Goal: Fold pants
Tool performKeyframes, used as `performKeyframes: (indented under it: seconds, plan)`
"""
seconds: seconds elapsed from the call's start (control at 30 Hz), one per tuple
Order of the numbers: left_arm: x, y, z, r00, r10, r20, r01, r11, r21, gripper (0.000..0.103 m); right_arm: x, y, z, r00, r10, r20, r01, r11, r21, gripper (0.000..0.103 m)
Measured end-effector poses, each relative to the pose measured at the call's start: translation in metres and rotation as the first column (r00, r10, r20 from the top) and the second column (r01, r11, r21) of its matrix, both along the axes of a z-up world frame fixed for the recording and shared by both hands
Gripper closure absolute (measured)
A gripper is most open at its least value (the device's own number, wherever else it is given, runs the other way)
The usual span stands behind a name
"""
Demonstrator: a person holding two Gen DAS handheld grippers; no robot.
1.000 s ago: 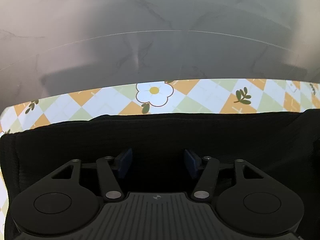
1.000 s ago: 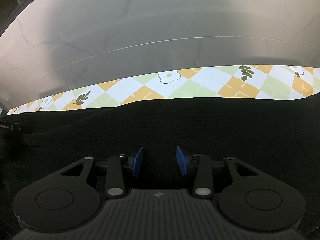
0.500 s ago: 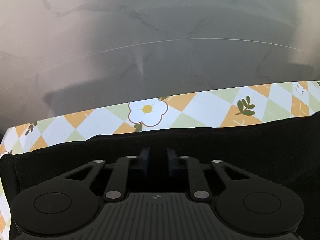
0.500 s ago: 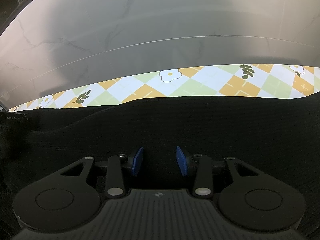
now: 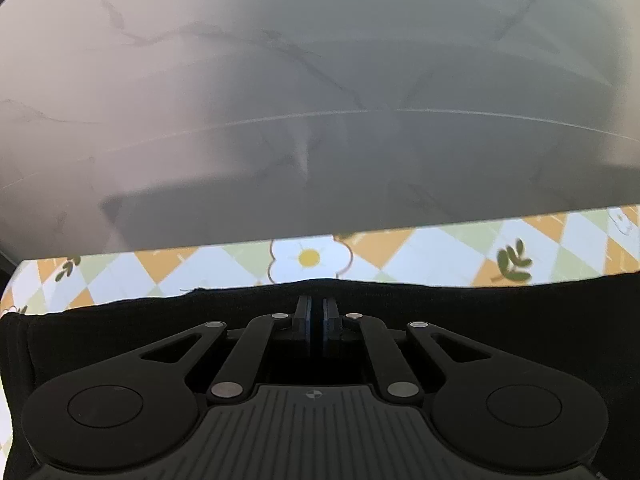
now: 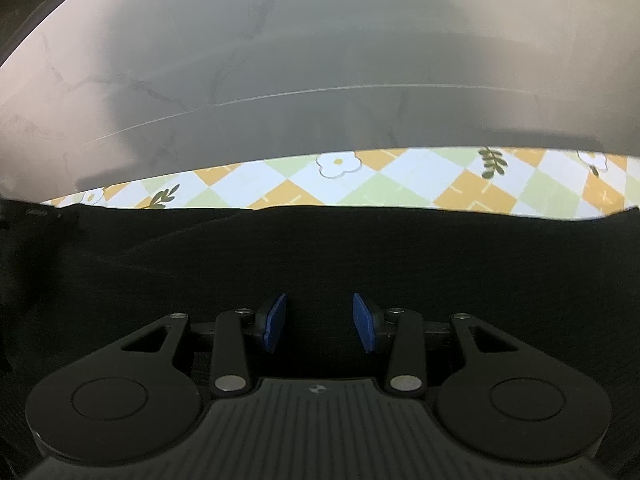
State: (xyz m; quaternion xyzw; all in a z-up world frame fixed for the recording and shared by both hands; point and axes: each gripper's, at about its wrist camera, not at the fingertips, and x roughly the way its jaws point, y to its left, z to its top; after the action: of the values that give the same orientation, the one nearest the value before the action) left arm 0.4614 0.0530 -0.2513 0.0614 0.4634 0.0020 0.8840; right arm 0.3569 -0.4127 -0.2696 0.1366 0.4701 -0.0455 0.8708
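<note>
Item one, left gripper [image 5: 316, 312]: black linkage body seen nearest the lens in the left wrist view, its blue-padded fingers [image 5: 306, 320] brought together until only a thin slit is left, with the far edge of the black pants [image 5: 120, 328] pinched between them; a small peak of cloth is raised just above the fingertips. Item two, right gripper [image 6: 320, 312]: same black body, seen in the right wrist view, jaws held part-way apart, blue pads [image 6: 276, 320] well clear of each other and set over the dark fabric, nothing pressed between them; whether the pads touch the cloth below cannot be told. Item three, pants: black, finely ribbed cloth, spread flat under both grippers and filling the lower half of each view; in the left wrist view a side edge is seen at far left, and in the right wrist view a shallow diagonal crease is noted at left. Item four, tablecloth [image 5: 440, 252]: diamond check in orange, pale green and white, printed with white flowers and dark leaf sprigs, exposed as a narrow band just beyond the far edge of the pants. Item five, floor [image 5: 320, 80]: grey, marble-veined, with a thin pale seam line, seen beyond the table edge, blurred.
</note>
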Motion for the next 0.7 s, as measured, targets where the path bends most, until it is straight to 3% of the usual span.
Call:
performKeyframes:
  seconds: [0.13,0.3,0.4,0.47,0.57,0.7]
  plan:
    - [0.005,-0.009,-0.004,1.000,0.002,0.027,-0.003,0.999,0.049,0.094,0.009,0.009,0.002,0.998,0.067,0.018,-0.067,0.998,-0.021,0.061]
    - [0.008,-0.001,-0.003,0.999,0.025,0.034,-0.025,1.000,-0.002,0.093,0.039,0.026,0.002,0.986,0.159,0.058,-0.152,0.982,-0.108,0.060]
    - [0.004,0.011,0.002,1.000,-0.002,0.018,0.003,0.998,-0.058,0.091,0.063,0.023,-0.013,0.990,0.140,-0.012,-0.141,0.982,-0.122,0.060]
    - [0.001,0.021,0.005,1.000,-0.015,-0.003,0.014,0.996,-0.091,0.087,0.071,0.015,-0.018,0.993,0.120,0.009,-0.119,0.987,-0.112,0.060]
    - [-0.011,0.037,0.011,1.000,0.011,0.001,-0.011,0.995,-0.100,0.076,0.079,0.013,-0.018,0.994,0.109,0.009,-0.107,0.986,-0.128,0.062]
    - [-0.032,0.068,0.023,0.998,0.065,-0.017,-0.067,0.980,-0.185,0.075,0.085,0.014,-0.012,0.998,0.059,-0.014,-0.060,0.992,-0.110,0.061]
